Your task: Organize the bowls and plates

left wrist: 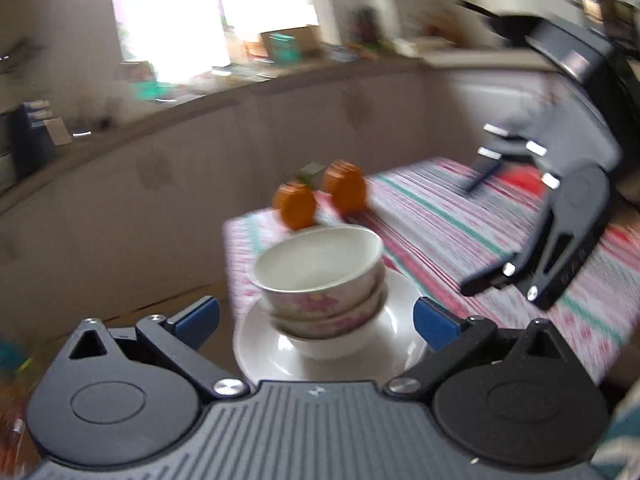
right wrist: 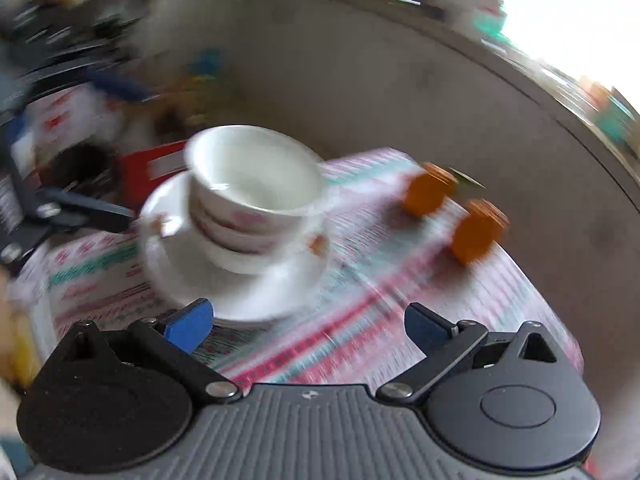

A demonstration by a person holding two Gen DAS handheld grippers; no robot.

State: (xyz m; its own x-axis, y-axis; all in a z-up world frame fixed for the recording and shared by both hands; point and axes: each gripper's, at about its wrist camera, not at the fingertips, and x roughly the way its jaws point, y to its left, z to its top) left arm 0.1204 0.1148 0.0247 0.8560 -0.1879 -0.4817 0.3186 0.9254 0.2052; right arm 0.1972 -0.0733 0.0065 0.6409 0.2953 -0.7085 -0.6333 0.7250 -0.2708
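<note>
Striped cloth is covering the table, and near its corner one white plate is sitting with bowls nested on it — three, as far as the blur allows, the upper ones flowered pink. Two orange pieces are standing just beyond. Both tools are hanging apart from the stack, gaping wide and gripping nothing: the left tool before it, the right tool alongside.

Three stacked bowls, one plate, two orange objects, two hand-held grippers.
</note>
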